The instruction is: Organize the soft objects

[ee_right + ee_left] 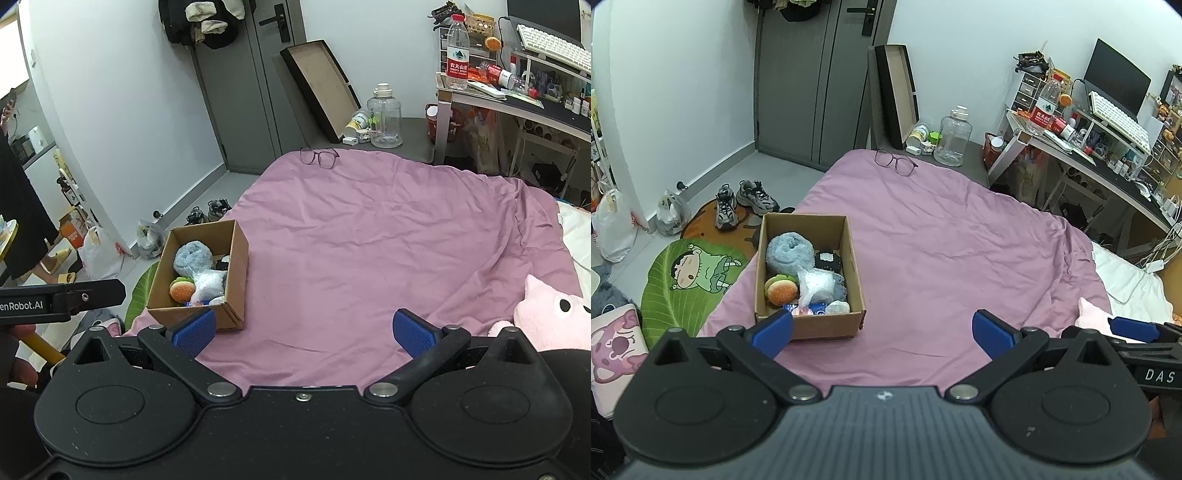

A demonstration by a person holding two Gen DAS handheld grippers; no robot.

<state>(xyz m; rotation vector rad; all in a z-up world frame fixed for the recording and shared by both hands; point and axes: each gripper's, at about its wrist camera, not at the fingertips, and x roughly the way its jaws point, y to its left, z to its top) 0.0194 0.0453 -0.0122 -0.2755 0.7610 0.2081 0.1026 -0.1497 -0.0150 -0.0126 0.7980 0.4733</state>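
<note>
A cardboard box (855, 258) (238, 266) stands on the purple bed cover at the left. It holds a grey-blue fluffy roll (788, 251) (192, 254), a burger plush (780, 290) (181, 288), a white plastic-wrapped item (816, 284) (207, 282) and other soft things. A pink plush (554, 317) (1089, 315) lies at the bed's right edge. My left gripper (882, 332) is open and empty, just in front of the box. My right gripper (303, 330) is open and empty over the bare cover, with the pink plush to its right.
Glasses (895, 160) (319, 157) lie at the far end of the bed cover (942, 240). A clear jug (953, 138) stands beyond it. A cluttered desk (1108, 147) is at the right. Shoes (746, 201), bags and mats lie on the floor at the left.
</note>
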